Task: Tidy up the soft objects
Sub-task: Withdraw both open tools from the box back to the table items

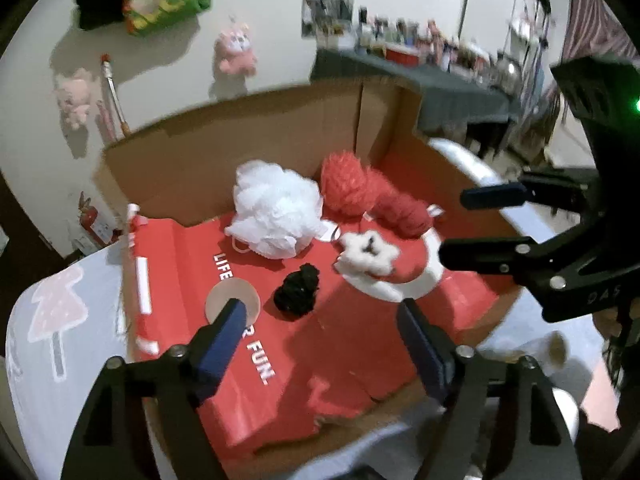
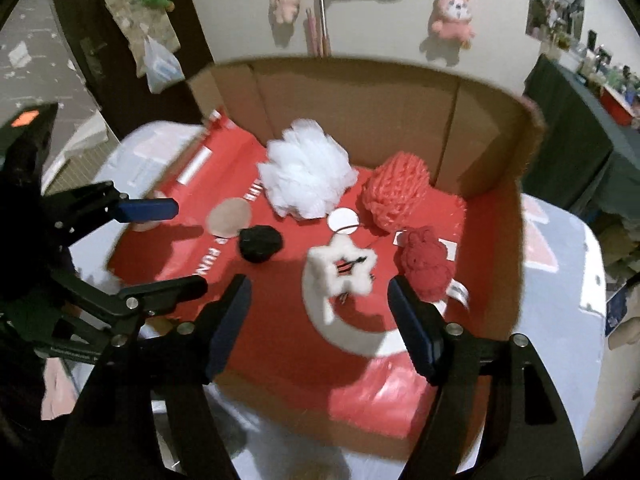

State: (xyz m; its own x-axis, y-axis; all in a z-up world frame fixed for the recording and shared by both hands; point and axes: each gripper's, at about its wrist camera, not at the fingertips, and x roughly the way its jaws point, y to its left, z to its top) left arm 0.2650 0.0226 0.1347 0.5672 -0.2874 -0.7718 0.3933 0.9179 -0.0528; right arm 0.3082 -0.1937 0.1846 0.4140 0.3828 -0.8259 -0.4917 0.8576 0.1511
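A cardboard box (image 2: 360,92) lined with a red bag (image 2: 280,320) holds several soft things. A white mesh pouf (image 2: 306,174) (image 1: 276,210) sits at the back, a coral yarn ball (image 2: 396,190) (image 1: 346,184) beside it, a dark red knit piece (image 2: 424,264) (image 1: 402,208) to the right, a white fuzzy star (image 2: 342,270) (image 1: 368,254) in the middle and a black scrunchie (image 2: 260,244) (image 1: 298,290) to the left. My left gripper (image 1: 320,336) is open and empty above the box front. My right gripper (image 2: 320,320) is open and empty, just short of the star.
A round beige pad (image 2: 229,217) (image 1: 232,300) lies by the scrunchie. The box stands on a white table (image 2: 568,320). Each gripper shows in the other's view, left (image 2: 160,248) and right (image 1: 480,220). Plush toys (image 2: 452,16) hang on the wall. A cluttered dark table (image 1: 440,76) stands behind.
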